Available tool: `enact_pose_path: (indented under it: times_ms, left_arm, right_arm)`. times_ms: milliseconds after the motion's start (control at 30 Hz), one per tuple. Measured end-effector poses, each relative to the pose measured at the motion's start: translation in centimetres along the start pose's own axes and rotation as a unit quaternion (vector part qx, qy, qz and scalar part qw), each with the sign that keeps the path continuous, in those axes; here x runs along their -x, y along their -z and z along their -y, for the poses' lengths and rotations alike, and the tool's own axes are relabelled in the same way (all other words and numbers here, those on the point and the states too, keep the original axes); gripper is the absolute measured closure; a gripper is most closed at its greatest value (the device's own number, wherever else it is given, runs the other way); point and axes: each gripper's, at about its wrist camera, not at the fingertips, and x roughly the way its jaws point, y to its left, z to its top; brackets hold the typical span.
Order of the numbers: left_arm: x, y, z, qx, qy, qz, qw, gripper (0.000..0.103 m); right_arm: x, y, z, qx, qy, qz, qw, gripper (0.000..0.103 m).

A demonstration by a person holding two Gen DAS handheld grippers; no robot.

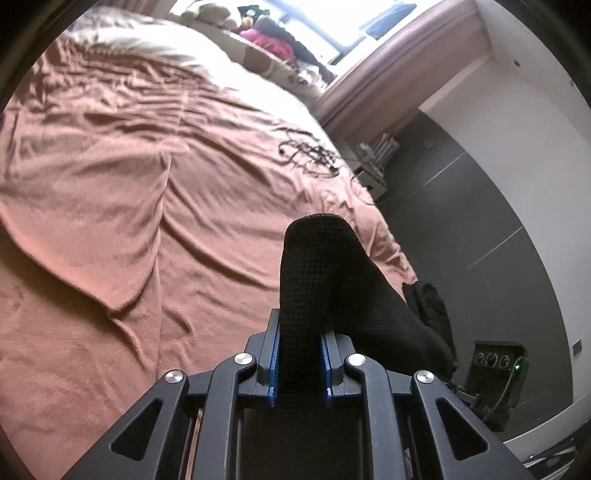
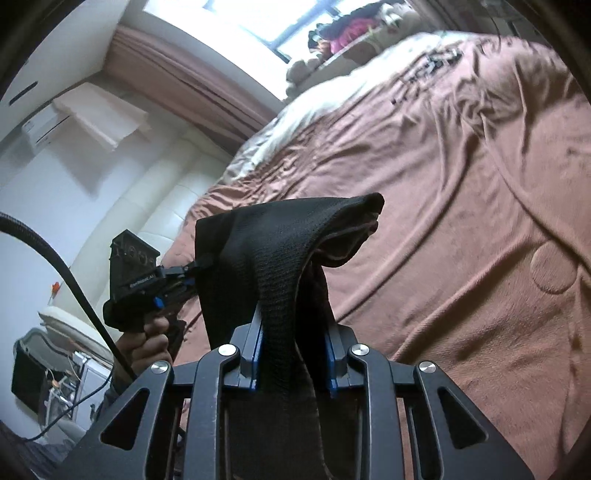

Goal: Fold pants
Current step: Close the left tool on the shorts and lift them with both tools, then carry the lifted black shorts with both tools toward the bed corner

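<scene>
The black knitted pants [image 1: 317,258] hang above the bed between both grippers. In the left wrist view my left gripper [image 1: 300,326] is shut on a bunched fold of them, which stands up past the blue pads. The rest of the cloth trails down to the right, toward the other gripper's housing [image 1: 496,369]. In the right wrist view my right gripper [image 2: 293,326] is shut on another part of the pants [image 2: 280,236], whose free edge flops over to the right. At the left of that view, a hand [image 2: 151,343] holds the left gripper [image 2: 192,271], which pinches the cloth's edge.
A pink-brown bedspread [image 1: 129,221] covers the bed below, rumpled. A tangle of black cable [image 1: 310,155] lies on it near the far edge. Beyond the edge are the dark grey floor [image 1: 480,229] and a white wall. Clothes and soft toys [image 2: 347,29] sit by the window. A cream headboard [image 2: 147,206] is at the left.
</scene>
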Motion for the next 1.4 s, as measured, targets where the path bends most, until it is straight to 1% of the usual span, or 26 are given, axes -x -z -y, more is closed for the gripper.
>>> enact_pose_path:
  times_ms: [200,367,500,600,833,1033,1200,1400]
  left_arm:
    - [3.2,0.7,3.3,-0.030,0.004,0.027,0.9992,0.085]
    - [5.6,1.7,6.1,-0.055,0.005,0.045,0.9975,0.085]
    - [6.9,2.4,7.8,-0.067,0.004,0.057,0.9961,0.085]
    - [7.5,2.9,9.1,-0.080,0.016,0.061,0.9948,0.085]
    - [9.0,4.1,12.4,-0.090,0.025,0.073,0.9929,0.085]
    - [9.8,5.2,16.5,-0.118,0.031,0.077,0.9895,0.085]
    - [10.4,6.2,20.4,-0.132,0.053,0.083,0.9864,0.086]
    - [10.4,6.8,24.5,-0.139,0.079,0.087,0.9833,0.086]
  right_arm:
    - [4.2,0.9,-2.7,0.044,0.010,0.023,0.999,0.080]
    - [7.8,2.3,-5.7,0.093,0.018,0.043,0.995,0.081]
    - [10.1,3.4,-7.3,0.117,0.036,0.056,0.991,0.080]
    - [11.9,4.2,-8.5,0.133,0.046,0.068,0.988,0.081]
    - [15.3,5.1,-9.6,0.150,0.041,0.083,0.984,0.081]
    - [18.7,5.6,-9.9,0.151,0.060,0.100,0.982,0.081]
    - [22.5,5.8,-10.3,0.157,0.078,0.119,0.977,0.081]
    - [27.6,6.4,-11.0,0.164,0.098,0.142,0.971,0.081]
